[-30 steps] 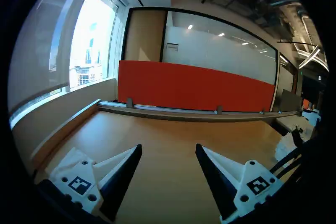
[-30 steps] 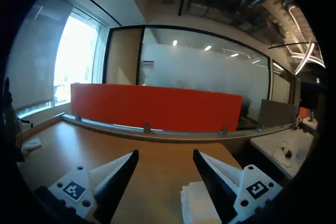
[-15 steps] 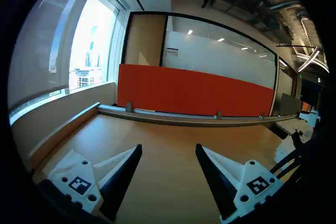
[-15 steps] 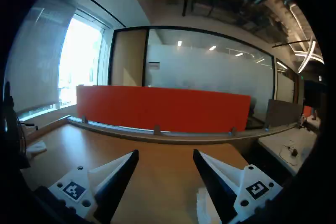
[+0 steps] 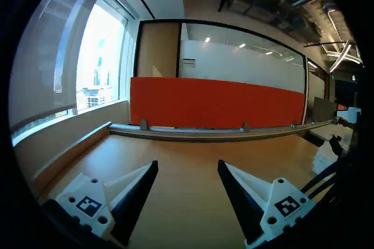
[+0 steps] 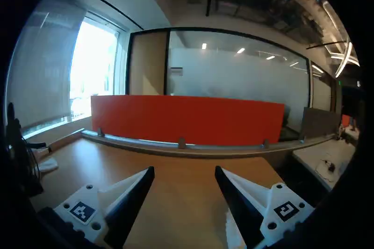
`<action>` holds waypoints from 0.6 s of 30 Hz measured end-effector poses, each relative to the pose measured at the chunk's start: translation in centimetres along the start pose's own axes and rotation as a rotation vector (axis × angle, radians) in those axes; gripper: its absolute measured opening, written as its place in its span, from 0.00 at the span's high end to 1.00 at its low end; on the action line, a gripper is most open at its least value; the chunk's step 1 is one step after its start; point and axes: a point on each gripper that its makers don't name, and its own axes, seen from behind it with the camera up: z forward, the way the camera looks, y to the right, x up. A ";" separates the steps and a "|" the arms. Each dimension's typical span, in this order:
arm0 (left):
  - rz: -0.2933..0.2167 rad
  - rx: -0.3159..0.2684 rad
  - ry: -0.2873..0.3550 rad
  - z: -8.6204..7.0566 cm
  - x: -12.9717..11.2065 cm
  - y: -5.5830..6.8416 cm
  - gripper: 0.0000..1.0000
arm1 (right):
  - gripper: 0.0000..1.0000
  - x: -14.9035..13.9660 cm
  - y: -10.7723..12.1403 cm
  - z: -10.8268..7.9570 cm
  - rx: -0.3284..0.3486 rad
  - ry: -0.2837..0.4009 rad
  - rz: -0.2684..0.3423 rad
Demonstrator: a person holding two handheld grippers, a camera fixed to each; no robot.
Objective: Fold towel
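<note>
My left gripper (image 5: 187, 162) hangs open over the bare wooden desk (image 5: 187, 151), nothing between its fingers. At the right edge of the left gripper view lies a white towel (image 5: 326, 159), with dark parts of the other gripper beside it. My right gripper (image 6: 183, 168) is open as well, above the desk (image 6: 187, 179). A sliver of a folded white towel (image 6: 231, 228) shows at the bottom of the right gripper view, mostly hidden behind the right finger. Far left in that view is a small piece of white cloth (image 6: 48, 165) next to the dark body and cables of the other gripper (image 6: 21, 165).
An orange divider panel (image 5: 215, 103) stands along the desk's far edge on a grey rail. A window (image 5: 96, 71) and low ledge run along the left side. To the right is a second desk (image 6: 329, 165) with a cable on it, across a gap.
Both grippers stay open. The right gripper view has swung left and tilted up a little, so the folded towel has slipped lower and mostly behind the finger. The left gripper view has shifted slightly.
</note>
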 end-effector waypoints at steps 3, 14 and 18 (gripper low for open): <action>0.010 0.006 0.014 0.0 -0.5 -0.2 0.06 | 0.00 0.1 0.2 0.0 -0.006 0.005 0.017; 0.021 0.026 0.049 0.2 -3.5 -1.1 0.06 | 0.00 -0.3 1.0 0.2 -0.031 0.041 0.058; 0.019 0.028 0.061 0.5 -4.7 -1.3 0.06 | 0.00 -0.8 0.9 0.3 -0.028 0.054 0.052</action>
